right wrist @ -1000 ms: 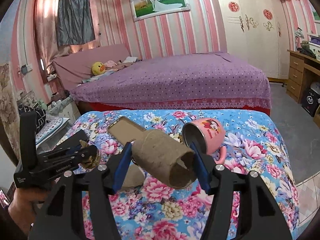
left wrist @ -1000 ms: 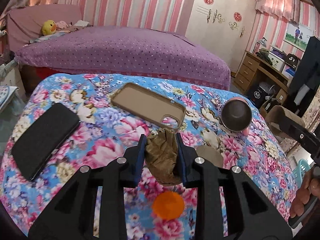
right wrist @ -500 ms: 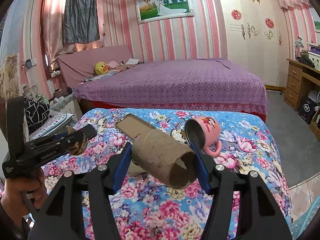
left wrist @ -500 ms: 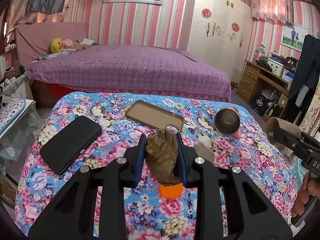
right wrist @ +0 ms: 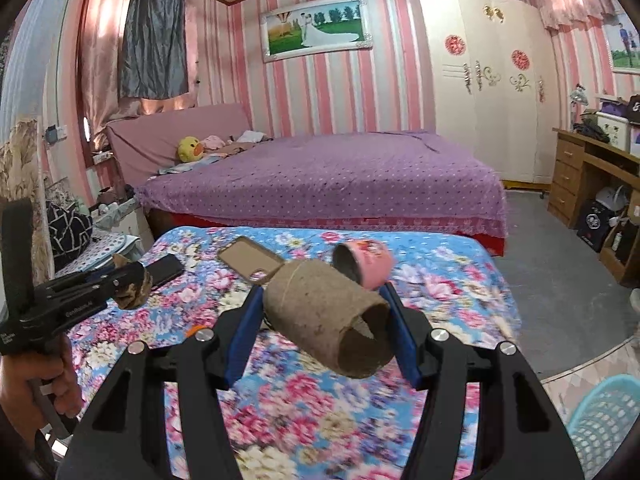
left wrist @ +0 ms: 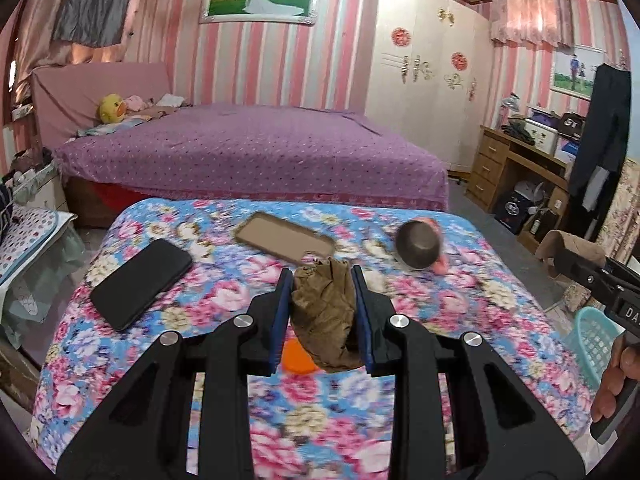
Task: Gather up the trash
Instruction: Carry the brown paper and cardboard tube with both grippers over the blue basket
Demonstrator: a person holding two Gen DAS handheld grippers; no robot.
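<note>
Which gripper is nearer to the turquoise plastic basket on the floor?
Right. The right gripper, holding a cardboard tube, is just beside the basket; the left gripper is across the table.

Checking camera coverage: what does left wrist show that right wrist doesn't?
Left wrist only: the whole orange disc under the crumpled brown paper in the left gripper.
Right wrist only: the pink mug's printed side.
Both: cardboard tube in the right gripper, black phone, tan phone case, teal basket.
</note>
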